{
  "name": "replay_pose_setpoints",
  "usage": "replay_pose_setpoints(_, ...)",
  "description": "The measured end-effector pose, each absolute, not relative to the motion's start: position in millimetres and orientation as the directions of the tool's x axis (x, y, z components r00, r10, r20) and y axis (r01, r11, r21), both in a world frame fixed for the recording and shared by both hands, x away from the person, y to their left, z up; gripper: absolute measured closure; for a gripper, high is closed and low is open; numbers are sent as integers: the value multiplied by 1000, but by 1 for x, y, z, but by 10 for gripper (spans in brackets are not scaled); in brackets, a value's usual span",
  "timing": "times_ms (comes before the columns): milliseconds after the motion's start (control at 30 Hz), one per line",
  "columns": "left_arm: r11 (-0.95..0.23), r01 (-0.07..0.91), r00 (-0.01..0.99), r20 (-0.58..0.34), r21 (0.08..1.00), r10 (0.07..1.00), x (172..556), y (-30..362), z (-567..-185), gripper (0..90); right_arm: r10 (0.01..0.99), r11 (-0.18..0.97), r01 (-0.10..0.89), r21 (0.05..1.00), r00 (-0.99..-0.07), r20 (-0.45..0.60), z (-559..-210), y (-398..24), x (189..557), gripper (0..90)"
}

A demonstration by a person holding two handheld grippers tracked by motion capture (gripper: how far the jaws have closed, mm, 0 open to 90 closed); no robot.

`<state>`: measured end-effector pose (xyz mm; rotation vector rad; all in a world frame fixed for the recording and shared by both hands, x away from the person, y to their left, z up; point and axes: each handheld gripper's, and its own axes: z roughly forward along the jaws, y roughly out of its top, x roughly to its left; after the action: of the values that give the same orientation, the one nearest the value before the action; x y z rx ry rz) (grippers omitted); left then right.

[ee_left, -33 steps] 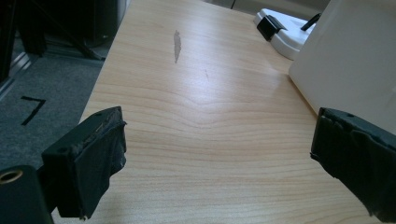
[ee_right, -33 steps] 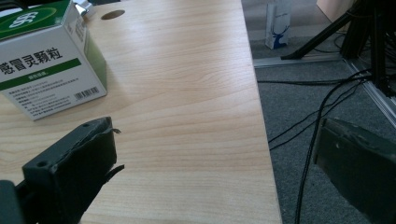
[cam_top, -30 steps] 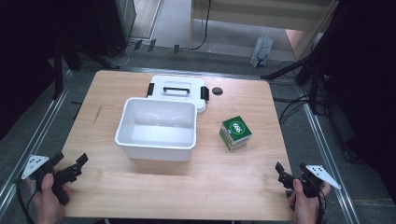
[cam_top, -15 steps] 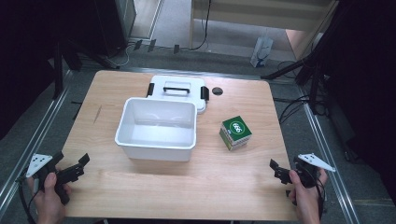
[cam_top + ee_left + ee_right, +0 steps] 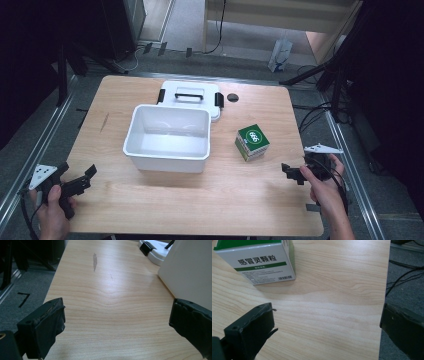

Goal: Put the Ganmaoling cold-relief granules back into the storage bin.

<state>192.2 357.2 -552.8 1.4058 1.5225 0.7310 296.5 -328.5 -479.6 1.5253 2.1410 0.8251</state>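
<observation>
The green and white box [image 5: 252, 142] stands on the table [image 5: 150, 200] just right of the white tub [image 5: 169, 137], whose lid [image 5: 190, 95] lies behind it. The right gripper [image 5: 292, 173], jaws apart and empty, sits near the box with bare wood between. The left gripper [image 5: 80, 182], also spread and empty, is at the table's near left corner.

Green box [image 5: 259, 261] top cut off by the frame edge — white bin [image 5: 190, 270] too.
</observation>
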Motion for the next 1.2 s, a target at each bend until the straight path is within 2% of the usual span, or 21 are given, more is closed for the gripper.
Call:
replay_pose_setpoints(167,174,437,65,-224,882,972,192,357,-553,9,921,326,764,557,-388,-7,-468,-313,316,0)
replay_pose_setpoints(467,166,437,72,-218,884,973,193,357,-553,9,878,449,790,418,-477,-41,-452,-283,340,0)
replay_pose_setpoints(833,167,440,76,-222,883,972,193,357,-553,9,820,557,794,244,-573,-9,-427,-244,366,0)
replay_pose_setpoints(1033,174,434,79,-229,884,970,192,358,-553,9,806,577,789,211,-592,10,-421,-224,382,0)
replay_pose_setpoints(1200,191,432,77,-247,881,966,192,361,-553,9,819,561,802,206,-574,6,-420,-213,394,0)
